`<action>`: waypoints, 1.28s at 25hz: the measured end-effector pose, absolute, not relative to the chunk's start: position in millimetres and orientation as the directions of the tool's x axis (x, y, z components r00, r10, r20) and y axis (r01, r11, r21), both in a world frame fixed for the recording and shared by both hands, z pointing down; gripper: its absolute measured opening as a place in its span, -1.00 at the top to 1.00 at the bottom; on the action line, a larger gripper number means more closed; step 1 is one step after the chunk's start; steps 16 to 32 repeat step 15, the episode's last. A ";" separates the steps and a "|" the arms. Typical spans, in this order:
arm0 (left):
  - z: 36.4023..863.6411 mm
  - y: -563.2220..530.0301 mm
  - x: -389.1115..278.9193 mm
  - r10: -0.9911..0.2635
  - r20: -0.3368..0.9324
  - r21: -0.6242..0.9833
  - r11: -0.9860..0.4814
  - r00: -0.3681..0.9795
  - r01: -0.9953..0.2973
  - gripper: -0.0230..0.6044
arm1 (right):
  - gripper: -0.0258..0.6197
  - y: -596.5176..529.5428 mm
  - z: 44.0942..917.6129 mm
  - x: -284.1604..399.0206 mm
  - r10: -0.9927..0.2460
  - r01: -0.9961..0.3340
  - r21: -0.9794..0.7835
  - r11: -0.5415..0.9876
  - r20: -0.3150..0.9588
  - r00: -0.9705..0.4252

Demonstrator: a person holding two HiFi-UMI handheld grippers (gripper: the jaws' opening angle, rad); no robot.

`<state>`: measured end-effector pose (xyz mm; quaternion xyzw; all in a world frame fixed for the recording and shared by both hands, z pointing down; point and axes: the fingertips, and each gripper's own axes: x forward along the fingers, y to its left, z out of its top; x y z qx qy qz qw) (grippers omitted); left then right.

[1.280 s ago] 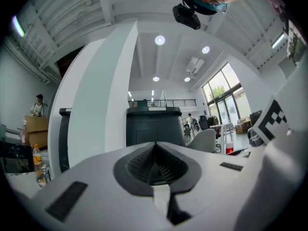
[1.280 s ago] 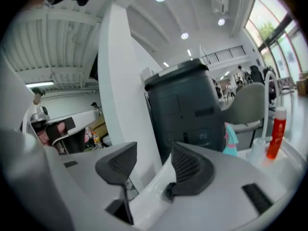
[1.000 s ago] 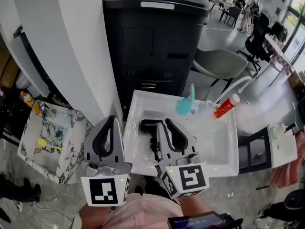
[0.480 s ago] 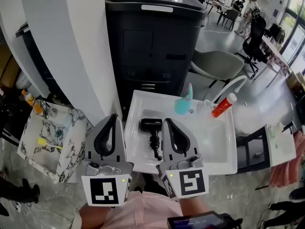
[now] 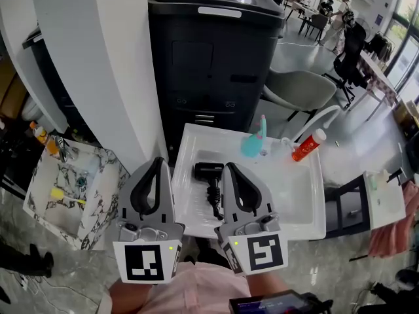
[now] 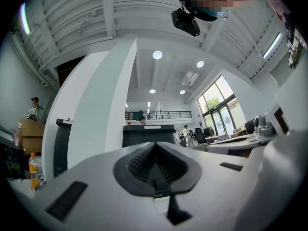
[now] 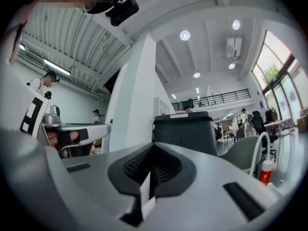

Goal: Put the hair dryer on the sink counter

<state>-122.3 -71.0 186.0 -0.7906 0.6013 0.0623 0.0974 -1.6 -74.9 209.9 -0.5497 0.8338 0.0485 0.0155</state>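
Observation:
The black hair dryer (image 5: pixel 207 172) lies on the white sink counter (image 5: pixel 187 142), its cord (image 5: pixel 214 201) trailing toward me. Both grippers are held upright close to me, in front of the counter's near edge. The left gripper (image 5: pixel 157 162) is shut and empty, left of the counter. The right gripper (image 5: pixel 230 167) is shut with nothing in it, its tip just right of the dryer in the head view and apart from it. In the left gripper view the left gripper (image 6: pixel 155 146) has its pads together on nothing. The right gripper (image 7: pixel 153 147) likewise shows pads together, with nothing held.
On the counter's far side stand a teal bottle (image 5: pixel 253 144), a red tube (image 5: pixel 308 144) and a white faucet (image 5: pixel 318 119). A tall black cabinet (image 5: pixel 209 57) rises behind. A white pillar (image 5: pixel 98 64) and a marble-patterned box (image 5: pixel 65 195) are at the left; a grey chair (image 5: pixel 302 87) at the right.
The right gripper has drawn slightly right and off the hair dryer, so the dryer's handle and cord now show fully. The left gripper has hardly moved.

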 end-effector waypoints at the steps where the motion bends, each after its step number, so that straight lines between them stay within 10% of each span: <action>1: 185.9 -71.1 -122.9 -0.939 -0.217 -0.079 -0.257 0.269 -0.963 0.89 | 0.93 -75.0 209.8 -1.5 -0.915 -0.919 0.065 0.390 -0.080 -0.394; 32: 189.2 -74.3 -119.9 -0.946 -0.196 -0.025 -0.260 0.260 -0.965 0.89 | 0.93 -78.9 212.0 -3.4 -0.914 -0.916 0.065 0.395 -0.069 -0.399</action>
